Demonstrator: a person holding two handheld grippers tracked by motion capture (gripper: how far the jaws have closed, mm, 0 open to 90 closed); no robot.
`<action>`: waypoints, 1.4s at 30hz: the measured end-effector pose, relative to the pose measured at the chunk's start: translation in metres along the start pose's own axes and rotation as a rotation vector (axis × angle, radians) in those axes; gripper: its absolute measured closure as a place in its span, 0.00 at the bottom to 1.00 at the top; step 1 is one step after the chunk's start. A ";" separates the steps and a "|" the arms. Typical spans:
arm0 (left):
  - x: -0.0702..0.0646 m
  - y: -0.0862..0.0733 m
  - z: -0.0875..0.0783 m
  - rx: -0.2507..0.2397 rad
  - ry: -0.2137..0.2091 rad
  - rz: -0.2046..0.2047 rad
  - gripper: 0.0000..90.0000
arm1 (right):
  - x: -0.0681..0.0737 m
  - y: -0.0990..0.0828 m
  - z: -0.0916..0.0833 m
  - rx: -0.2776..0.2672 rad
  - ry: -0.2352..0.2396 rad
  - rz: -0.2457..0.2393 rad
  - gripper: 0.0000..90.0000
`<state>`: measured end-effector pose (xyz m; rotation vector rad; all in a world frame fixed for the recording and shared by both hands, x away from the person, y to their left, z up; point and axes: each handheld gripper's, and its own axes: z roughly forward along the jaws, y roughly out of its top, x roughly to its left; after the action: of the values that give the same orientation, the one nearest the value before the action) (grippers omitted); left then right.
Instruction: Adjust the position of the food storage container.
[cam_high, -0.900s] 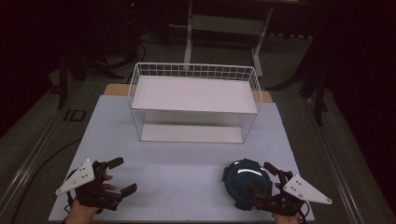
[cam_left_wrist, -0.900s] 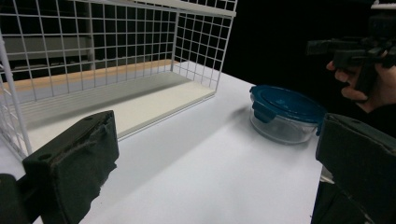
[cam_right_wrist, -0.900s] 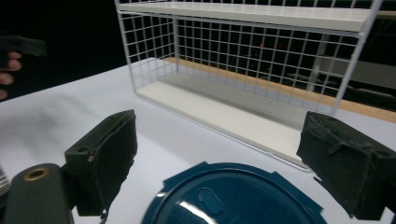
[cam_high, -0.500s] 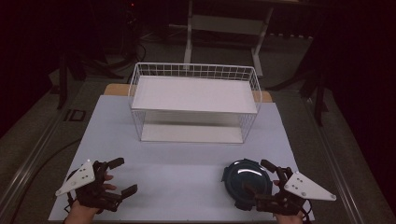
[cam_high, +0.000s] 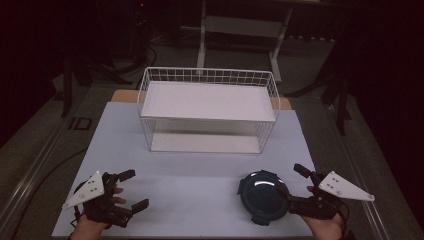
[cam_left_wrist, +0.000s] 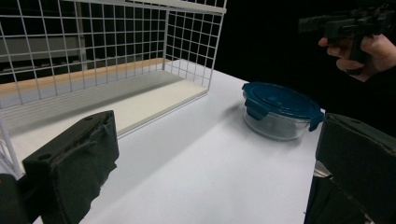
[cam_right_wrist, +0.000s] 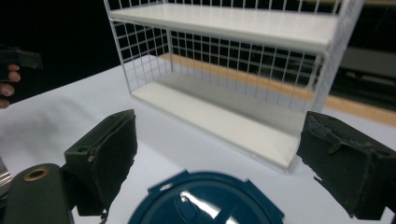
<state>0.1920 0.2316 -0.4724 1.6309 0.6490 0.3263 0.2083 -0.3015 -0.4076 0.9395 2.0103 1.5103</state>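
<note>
**Where everything sits on your table**

The rack (cam_high: 208, 107) stands at the far middle of the table (cam_high: 200, 172). The container (cam_high: 261, 196) sits on the near right, in front of the rack, just beside your right gripper (cam_high: 295, 186). Your left gripper (cam_high: 134, 189) is at the near left, well apart from the container.

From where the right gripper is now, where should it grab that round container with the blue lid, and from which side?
Probably across the lid rim of the container, coming from its right, where the open right gripper already sits. It stands upright on the table; the body is round and glassy, likely slippery, and the lid's latch tabs stick out, so set the jaws between tabs.
</note>
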 end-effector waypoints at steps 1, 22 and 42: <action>0.000 0.000 0.000 0.000 0.000 0.001 0.00 | -0.002 -0.002 -0.001 0.003 -0.002 0.007 0.16; 0.000 -0.001 0.002 0.006 -0.008 0.001 0.00 | -0.029 -0.074 -0.029 0.232 -0.095 0.072 0.75; 0.000 -0.001 0.004 0.014 -0.012 0.000 0.00 | -0.035 -0.103 -0.024 0.363 -0.042 0.103 1.00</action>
<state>0.1940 0.2290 -0.4744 1.6454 0.6430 0.3122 0.1894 -0.3600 -0.5002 1.2208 2.2810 1.1819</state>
